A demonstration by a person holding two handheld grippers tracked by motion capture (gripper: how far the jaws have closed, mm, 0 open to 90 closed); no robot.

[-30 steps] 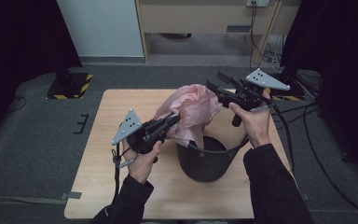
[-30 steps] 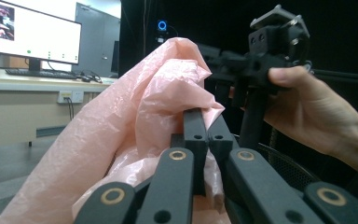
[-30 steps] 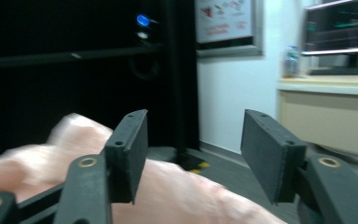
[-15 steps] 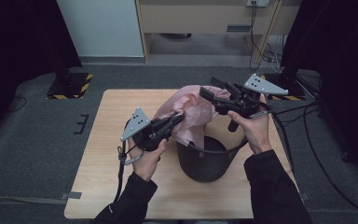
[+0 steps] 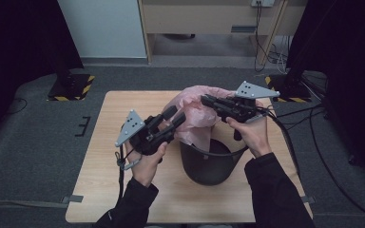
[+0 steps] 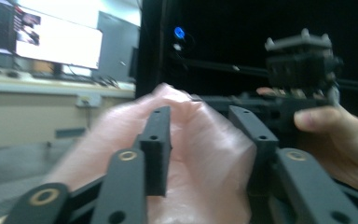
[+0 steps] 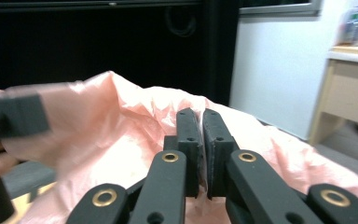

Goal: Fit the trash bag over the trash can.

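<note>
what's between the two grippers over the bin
Pink bag spans between left gripper and right gripper, seen in the high view.

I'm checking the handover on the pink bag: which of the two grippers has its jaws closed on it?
The right gripper: its jaws pinch the pink bag. The left gripper stands open.

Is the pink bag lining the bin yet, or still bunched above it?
Still bunched. The pink bag sits crumpled over the bin's far rim; the near rim is bare.
</note>
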